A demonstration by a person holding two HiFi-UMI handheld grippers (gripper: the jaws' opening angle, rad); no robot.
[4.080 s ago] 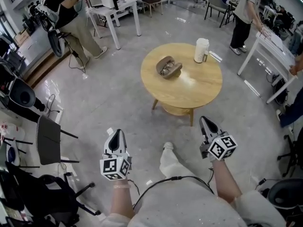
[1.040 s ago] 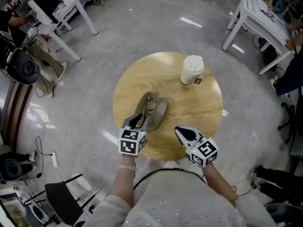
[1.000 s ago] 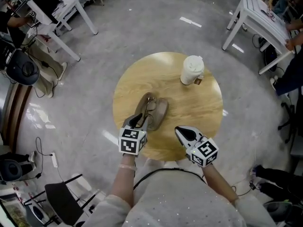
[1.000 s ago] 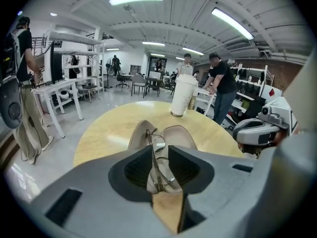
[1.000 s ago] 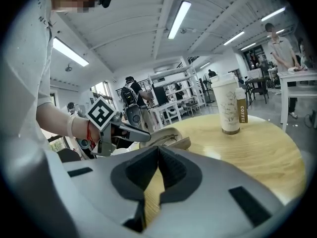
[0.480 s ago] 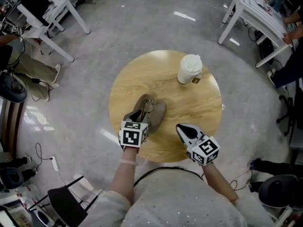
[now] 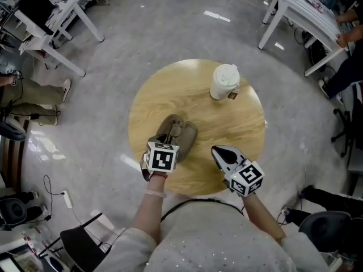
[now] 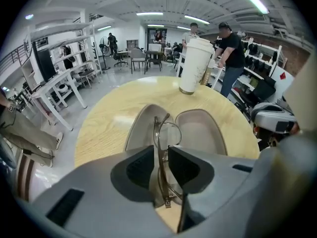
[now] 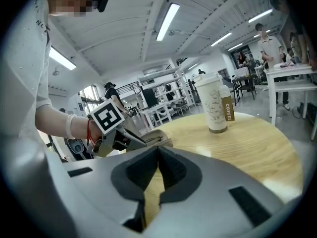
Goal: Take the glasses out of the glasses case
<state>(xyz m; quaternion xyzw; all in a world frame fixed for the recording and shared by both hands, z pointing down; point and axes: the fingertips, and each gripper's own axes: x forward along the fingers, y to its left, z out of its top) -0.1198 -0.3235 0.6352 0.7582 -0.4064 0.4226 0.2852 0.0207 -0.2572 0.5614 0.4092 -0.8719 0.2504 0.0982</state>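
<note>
Glasses point(image 8: 167, 134) are recorded standing on edge in the open glasses case point(image 8: 200, 133), near the near-left edge of the round table point(image 7: 238, 129). The left gripper point(image 8: 160, 151) is set narrowly apart astride the frame, and firm contact is not confirmed. The right gripper point(image 9: 157, 150) is held closed and empty over the near-right edge, well apart from the case. Risk noted: if the lift is begun on a partial or off-centre grip, the thin frame may be twisted or dropped, and the case may be dragged along, since it is pinned by nothing.
</note>
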